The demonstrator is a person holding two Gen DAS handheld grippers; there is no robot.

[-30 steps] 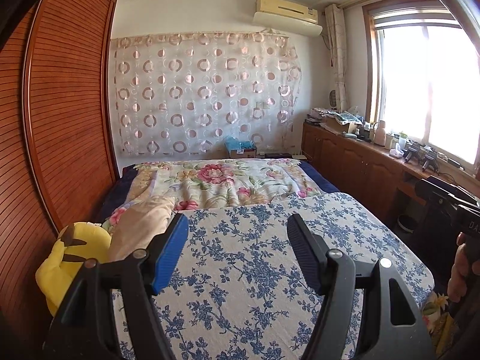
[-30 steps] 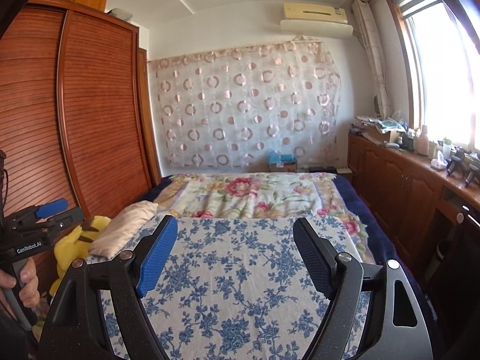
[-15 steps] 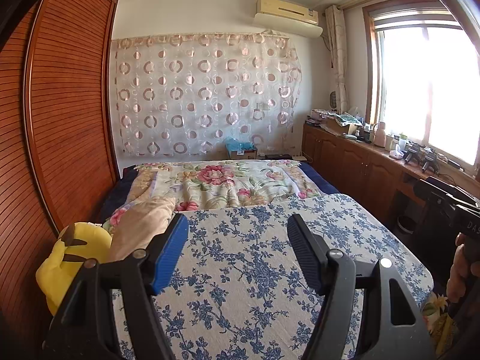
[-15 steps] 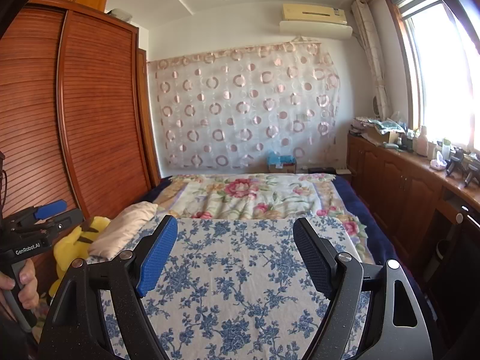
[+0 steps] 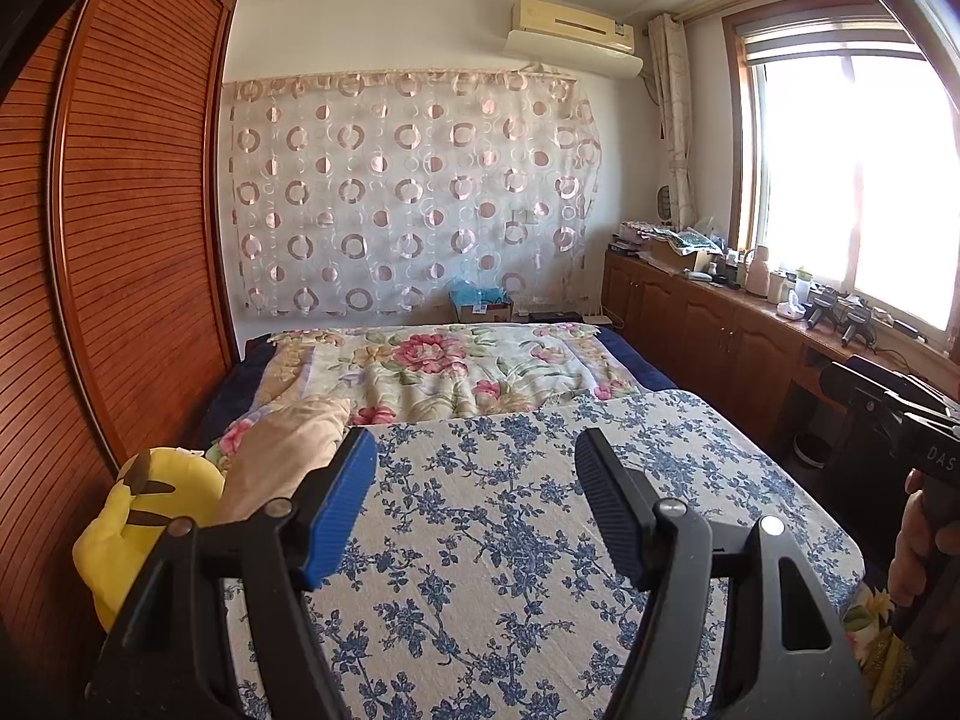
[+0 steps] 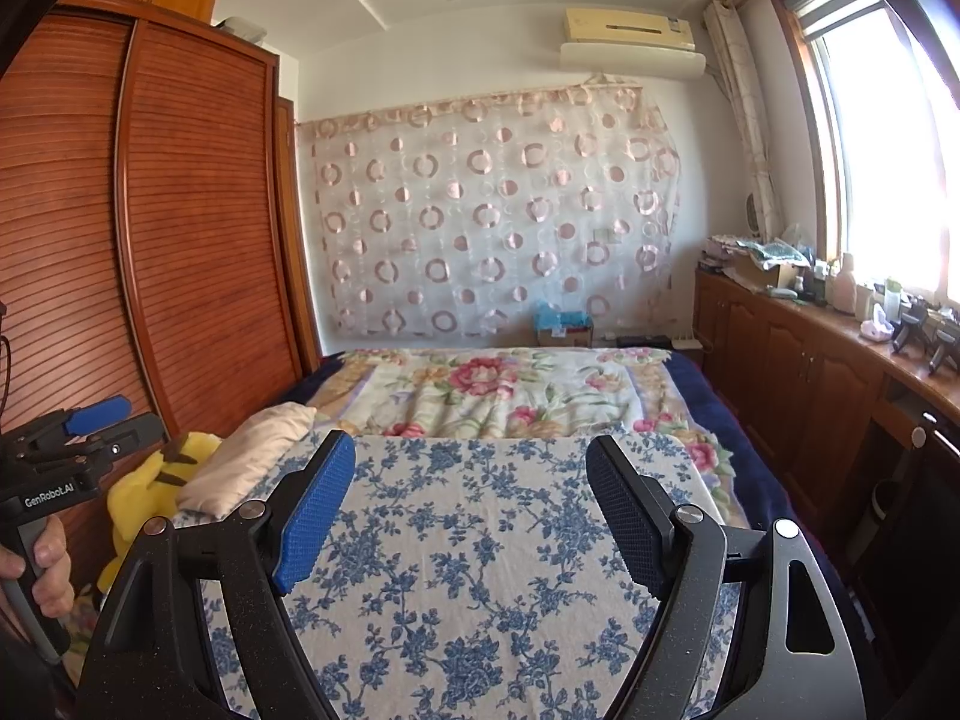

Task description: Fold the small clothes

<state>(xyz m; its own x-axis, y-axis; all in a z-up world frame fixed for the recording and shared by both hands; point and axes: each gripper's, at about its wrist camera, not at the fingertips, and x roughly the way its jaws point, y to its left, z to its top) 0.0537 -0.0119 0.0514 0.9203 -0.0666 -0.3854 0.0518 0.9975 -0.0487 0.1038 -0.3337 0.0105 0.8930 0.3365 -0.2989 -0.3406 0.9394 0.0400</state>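
L gripper (image 5: 474, 510) jaws spread wide, nothing between; R gripper (image 6: 468, 516) same, empty. Vs 1 s ago: basically no change, both views hold the same framing, so no progress readable either way. Below/ahead at 12 o'clock: blue-floral sheet (image 5: 510, 528) on bed, flat, bare. No small garment visible in either view, so can't give its heading or long axis; fits either clothes not laid out here or already put away. Beige pillow (image 6: 246, 462) and yellow plush (image 5: 144, 516) at 10 o'clock. Farther, 12 o'clock: pink-floral quilt (image 6: 498, 390), then curtain (image 5: 408, 198).
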